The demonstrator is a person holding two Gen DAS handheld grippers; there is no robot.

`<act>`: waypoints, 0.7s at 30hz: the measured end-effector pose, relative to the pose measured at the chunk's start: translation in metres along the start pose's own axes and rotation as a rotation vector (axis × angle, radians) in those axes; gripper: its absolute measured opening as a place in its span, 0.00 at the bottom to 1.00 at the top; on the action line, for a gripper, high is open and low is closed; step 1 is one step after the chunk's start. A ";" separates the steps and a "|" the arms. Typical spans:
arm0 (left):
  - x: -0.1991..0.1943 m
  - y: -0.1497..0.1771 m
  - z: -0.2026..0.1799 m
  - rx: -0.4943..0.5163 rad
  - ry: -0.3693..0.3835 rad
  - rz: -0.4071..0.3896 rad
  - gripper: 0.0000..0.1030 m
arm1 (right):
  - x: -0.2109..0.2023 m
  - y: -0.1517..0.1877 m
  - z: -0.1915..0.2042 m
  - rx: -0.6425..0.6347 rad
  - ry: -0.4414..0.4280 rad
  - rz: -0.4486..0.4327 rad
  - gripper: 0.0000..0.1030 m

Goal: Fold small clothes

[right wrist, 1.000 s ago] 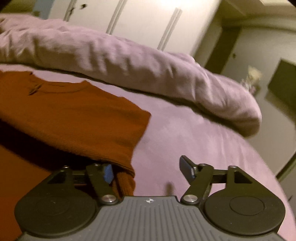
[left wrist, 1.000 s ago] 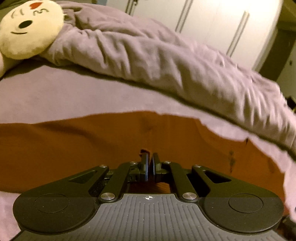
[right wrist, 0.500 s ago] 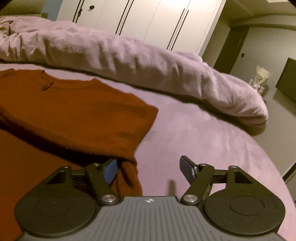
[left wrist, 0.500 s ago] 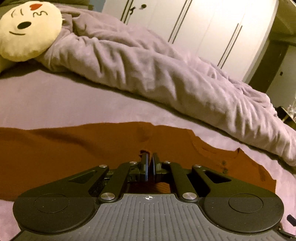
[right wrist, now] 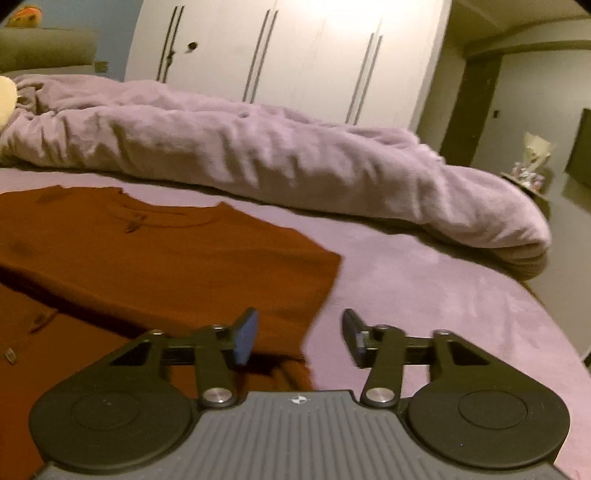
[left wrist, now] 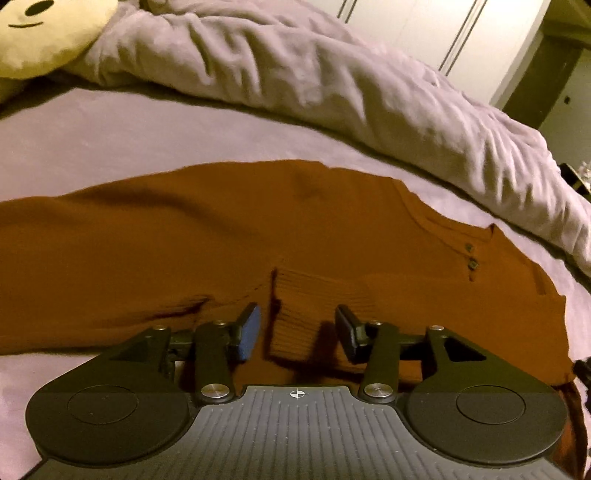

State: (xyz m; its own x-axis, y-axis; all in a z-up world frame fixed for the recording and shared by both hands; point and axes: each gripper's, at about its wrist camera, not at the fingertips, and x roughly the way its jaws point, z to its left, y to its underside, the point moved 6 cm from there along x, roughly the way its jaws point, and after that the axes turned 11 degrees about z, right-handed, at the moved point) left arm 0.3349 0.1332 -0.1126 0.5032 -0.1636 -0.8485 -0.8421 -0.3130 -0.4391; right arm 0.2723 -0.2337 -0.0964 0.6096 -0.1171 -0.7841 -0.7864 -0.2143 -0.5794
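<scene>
One rust-brown knitted sweater lies spread on the lilac bedsheet, its buttoned neck placket toward the right in the left wrist view; a ribbed cuff of a folded-in sleeve rests on top of the body of the garment; in the right wrist view the sweater shows a folded layer lying over a lower one, with its edge ending on the sheet just ahead of the tool. Left gripper has just been opening; its jaws stand partly apart on either side of the ribbed cuff, the pads clear of the knit, gripping nothing. Right gripper has just been closing; its jaws are still parted, with the corner of the folded layer and bare sheet seen between them, and no cloth pinched. Beyond the sweater a crumpled lilac duvet runs across the bed; a cream round plush cushion with a drawn face sits at its left end; white wardrobe doors stand behind.
</scene>
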 end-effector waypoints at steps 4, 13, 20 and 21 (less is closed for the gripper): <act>0.011 -0.002 -0.007 0.028 -0.037 0.020 0.13 | 0.016 -0.002 0.022 -0.003 -0.079 0.033 0.17; -0.012 -0.016 -0.025 0.118 -0.064 -0.165 0.09 | 0.034 0.012 0.026 -0.014 -0.035 0.072 0.17; 0.017 0.000 -0.014 0.145 -0.208 -0.055 0.15 | 0.034 0.017 0.030 -0.048 -0.003 0.061 0.17; 0.013 0.002 -0.014 0.140 -0.207 -0.070 0.15 | 0.035 0.017 0.031 -0.055 0.001 0.059 0.17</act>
State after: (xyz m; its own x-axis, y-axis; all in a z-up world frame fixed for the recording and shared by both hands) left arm 0.3424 0.1173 -0.1208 0.5227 0.0532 -0.8509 -0.8327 -0.1823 -0.5229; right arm 0.2767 -0.2117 -0.1405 0.5628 -0.1317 -0.8161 -0.8140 -0.2597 -0.5195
